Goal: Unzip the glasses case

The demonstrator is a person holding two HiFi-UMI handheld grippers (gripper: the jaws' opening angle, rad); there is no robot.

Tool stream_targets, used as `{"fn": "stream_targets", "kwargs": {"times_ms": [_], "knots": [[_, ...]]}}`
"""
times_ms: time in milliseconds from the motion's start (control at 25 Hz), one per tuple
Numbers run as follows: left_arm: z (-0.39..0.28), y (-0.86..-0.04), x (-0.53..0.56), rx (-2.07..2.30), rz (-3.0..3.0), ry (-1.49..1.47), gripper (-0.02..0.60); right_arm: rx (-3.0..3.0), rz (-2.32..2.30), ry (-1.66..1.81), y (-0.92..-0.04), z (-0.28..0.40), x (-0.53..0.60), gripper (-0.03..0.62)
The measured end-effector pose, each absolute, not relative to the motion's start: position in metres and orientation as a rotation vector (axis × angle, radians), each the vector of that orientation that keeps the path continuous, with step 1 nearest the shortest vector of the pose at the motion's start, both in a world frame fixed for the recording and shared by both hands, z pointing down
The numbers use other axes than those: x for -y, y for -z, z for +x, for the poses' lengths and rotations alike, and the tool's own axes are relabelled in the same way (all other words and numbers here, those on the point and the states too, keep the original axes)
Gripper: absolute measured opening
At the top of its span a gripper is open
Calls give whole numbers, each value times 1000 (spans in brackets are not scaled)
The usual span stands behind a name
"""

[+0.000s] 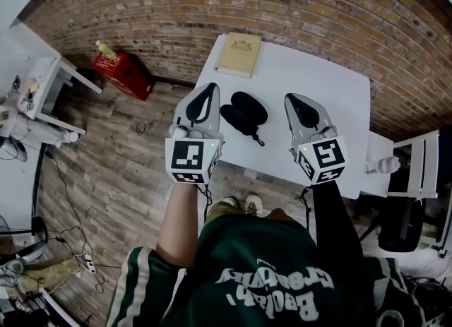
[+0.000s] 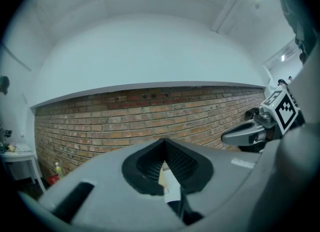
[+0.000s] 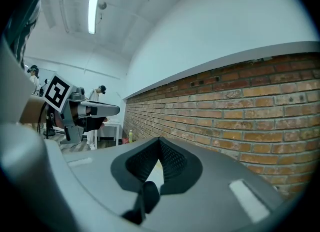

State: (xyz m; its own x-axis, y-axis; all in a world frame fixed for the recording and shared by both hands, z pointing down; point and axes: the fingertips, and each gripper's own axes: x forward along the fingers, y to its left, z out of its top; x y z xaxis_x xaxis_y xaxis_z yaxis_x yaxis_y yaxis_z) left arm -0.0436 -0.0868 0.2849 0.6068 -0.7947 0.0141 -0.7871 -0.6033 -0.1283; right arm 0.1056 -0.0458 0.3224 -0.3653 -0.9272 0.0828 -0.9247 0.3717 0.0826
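left gripper (image 1: 209,92) and right gripper (image 1: 296,101) hover shut, empty, flanking the black oval fabric glasses case (image 1: 244,112); zip state unclear, so either before or after unzipping.

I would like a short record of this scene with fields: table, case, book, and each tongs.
table: white
glasses case: black, closed, lying on the table between both tongs
book: tan, at the table's far edge
left tongs: shut, empty, beside the case, not touching it
right tongs: shut, empty, beside the case, not touching it
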Motion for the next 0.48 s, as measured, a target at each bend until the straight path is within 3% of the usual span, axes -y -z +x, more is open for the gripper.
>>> {"fn": "stream_targets", "kwargs": {"times_ms": [480], "knots": [[-43,-275,87,-1345,-2705,81,0,2511,1702,34,-319,105,47,12]]}}
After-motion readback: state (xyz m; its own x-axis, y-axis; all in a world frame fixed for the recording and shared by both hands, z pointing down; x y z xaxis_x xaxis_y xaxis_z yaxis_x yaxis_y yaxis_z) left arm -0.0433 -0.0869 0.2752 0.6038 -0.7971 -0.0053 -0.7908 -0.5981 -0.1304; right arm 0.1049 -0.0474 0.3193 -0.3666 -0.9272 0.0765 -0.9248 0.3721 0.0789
